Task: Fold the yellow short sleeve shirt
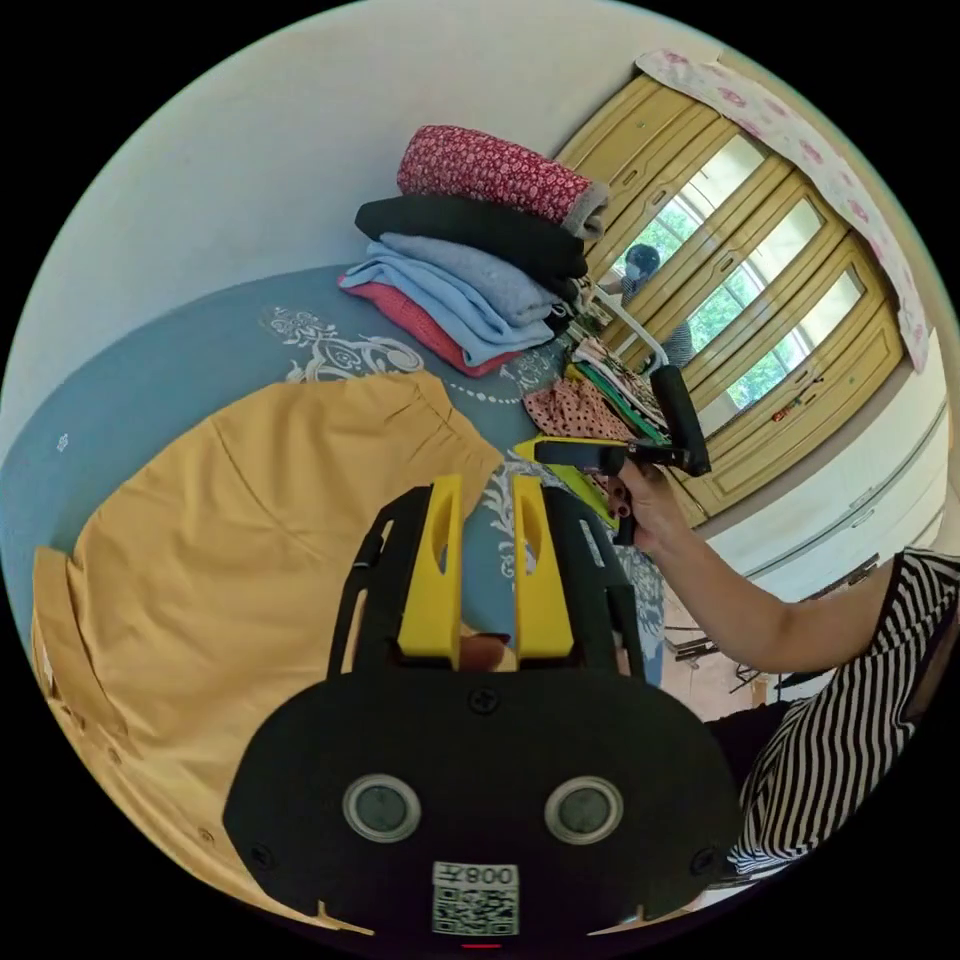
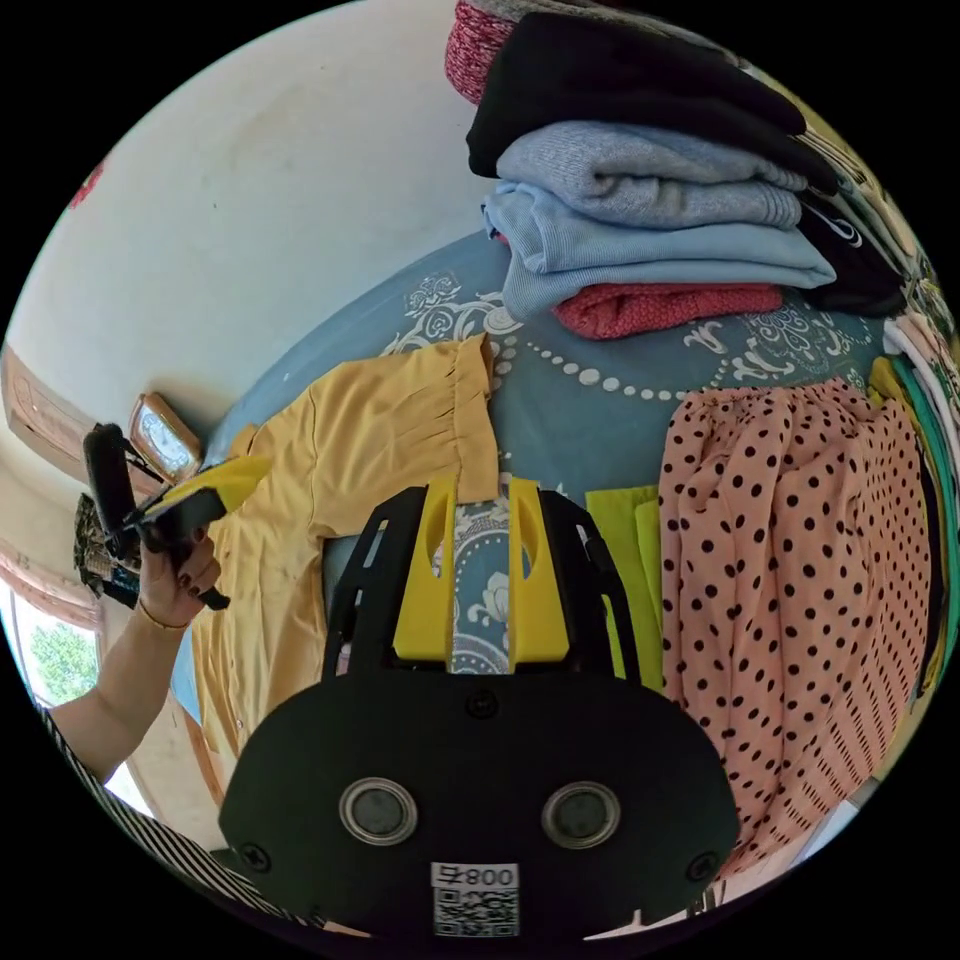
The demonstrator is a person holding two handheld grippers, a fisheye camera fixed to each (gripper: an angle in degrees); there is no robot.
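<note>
While both grippers hang above the bed with nothing in them, the yellow shirt (image 1: pixel 240 560) lies spread flat on the blue bedspread (image 1: pixel 180 370), one sleeve (image 2: pixel 440 420) pointing toward the stack of folded clothes (image 1: pixel 480 240). The left gripper (image 1: pixel 487 500) has its jaws slightly apart, pinching nothing, over the sleeve-side edge of the shirt. The right gripper (image 2: pixel 480 505) is likewise a little open and empty, over bare bedspread just beside the sleeve hem, with the polka-dot garment (image 2: pixel 800 580) and a lime-green piece (image 2: pixel 625 560) to its other side.

My read: the first fold has not begun. To do it well, bring each gripper down on the shirt's edge, one at the shoulder and one at the hem on the same side. Pinch one layer only. Lift both together and keep the edge taut. Stay clear of the polka-dot garment so it doesn't drag.
</note>
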